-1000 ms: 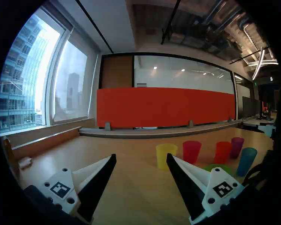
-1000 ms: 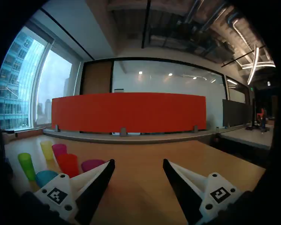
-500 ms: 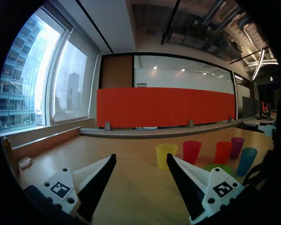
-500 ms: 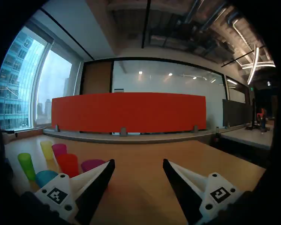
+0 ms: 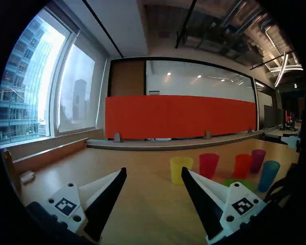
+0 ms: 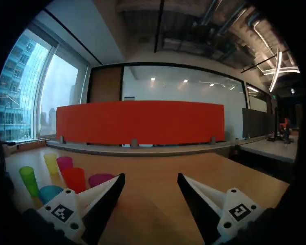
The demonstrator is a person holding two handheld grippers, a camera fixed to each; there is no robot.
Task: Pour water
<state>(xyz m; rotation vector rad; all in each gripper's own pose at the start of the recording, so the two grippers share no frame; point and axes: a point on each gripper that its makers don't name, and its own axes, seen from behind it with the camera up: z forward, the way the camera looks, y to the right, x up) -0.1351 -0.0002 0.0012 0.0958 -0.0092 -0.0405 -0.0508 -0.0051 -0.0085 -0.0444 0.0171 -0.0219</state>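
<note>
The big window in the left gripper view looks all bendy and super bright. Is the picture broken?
No: in the left gripper view the window bows from fisheye distortion and is washed out by daylight; in the right gripper view the red panel curves the same way, while the cups look sharp.

a wooden table [image 5: 145,200] bears a cluster of coloured plastic cups [image 5: 209,164].

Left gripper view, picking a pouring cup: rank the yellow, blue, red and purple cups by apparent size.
Yellow cup and blue cup: alike, unranked.
Red cup.
Purple cup, smallest, but farthest back.
</note>
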